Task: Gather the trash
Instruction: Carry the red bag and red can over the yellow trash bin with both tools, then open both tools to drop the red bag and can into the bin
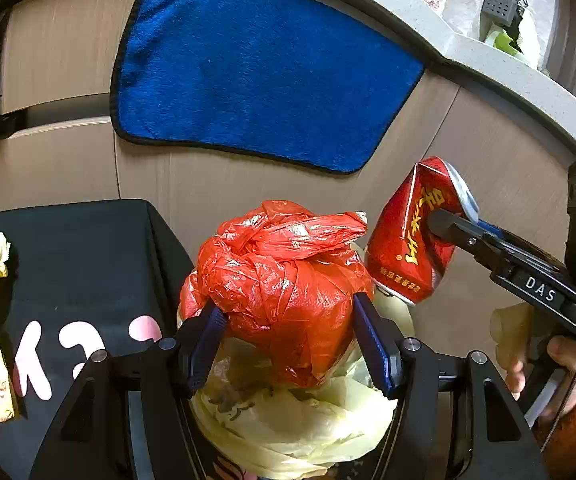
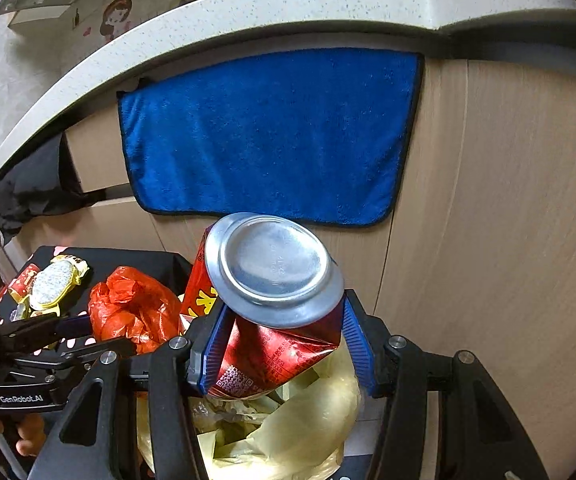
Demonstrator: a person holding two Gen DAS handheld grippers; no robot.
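Observation:
In the left wrist view my left gripper is shut on a knotted red plastic bag, its blue pads pressing both sides. The bag hangs just over the open mouth of a pale yellow trash bag. To the right, my right gripper is shut on a crushed red drink can. In the right wrist view the can sits tilted between the right gripper's pads, silver base towards the camera, above the yellow trash bag. The red bag and left gripper are at the left.
A black-covered surface stands left of the trash bag, with snack wrappers on it. A blue towel hangs on the wooden cabinet front under a speckled countertop. A person's hand grips the right handle.

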